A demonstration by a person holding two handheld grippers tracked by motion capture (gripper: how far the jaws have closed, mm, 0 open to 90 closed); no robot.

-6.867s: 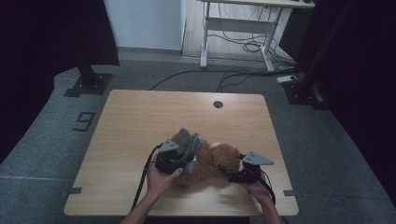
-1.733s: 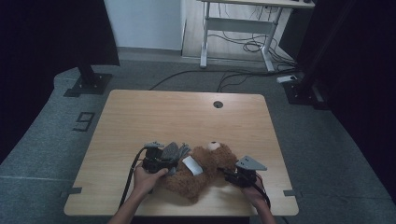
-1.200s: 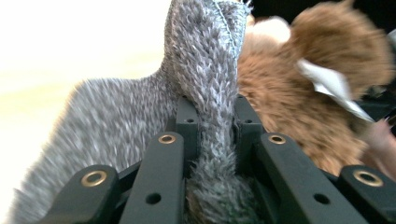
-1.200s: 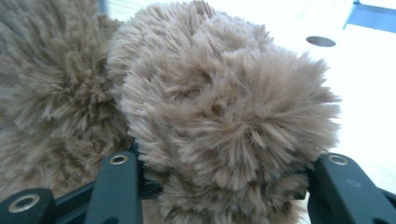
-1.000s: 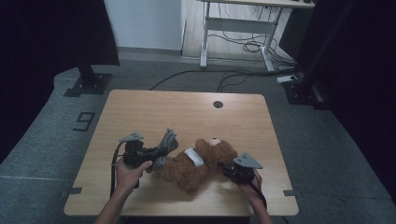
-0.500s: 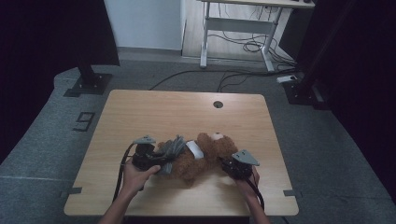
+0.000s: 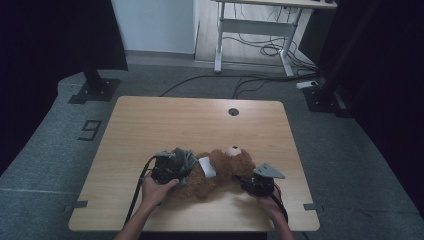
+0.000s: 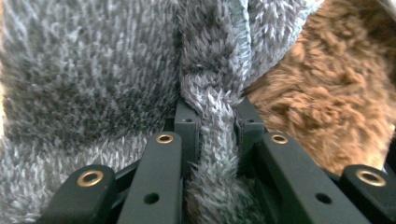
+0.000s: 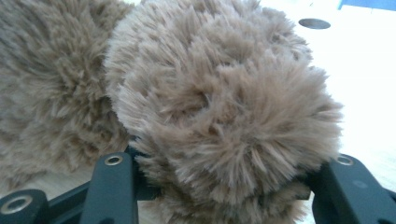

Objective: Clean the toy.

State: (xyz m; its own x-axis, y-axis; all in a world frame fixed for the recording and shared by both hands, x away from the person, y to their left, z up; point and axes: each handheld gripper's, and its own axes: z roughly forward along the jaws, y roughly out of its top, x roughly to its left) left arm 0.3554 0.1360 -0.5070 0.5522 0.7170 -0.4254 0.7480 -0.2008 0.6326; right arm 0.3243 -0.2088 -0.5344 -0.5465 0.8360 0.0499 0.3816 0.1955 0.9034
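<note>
- The left gripper (image 8: 212, 140) has its 2 jaws clamped on a twisted fold of grey fleece cloth (image 8: 93, 70), which bunches up just beyond them.
- The right gripper (image 9: 224, 186) has a furry round part of the brown teddy bear (image 9: 224, 107) between its jaws, which have just been opening (whether the pads press is unclear).
- The bear lies on the wooden table (image 7: 165, 120) near its front edge, between both hands.

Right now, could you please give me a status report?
Left hand-held gripper clamped on grey fleece garment. Right hand-held gripper around teddy bear paw. Nothing in the way.
</note>
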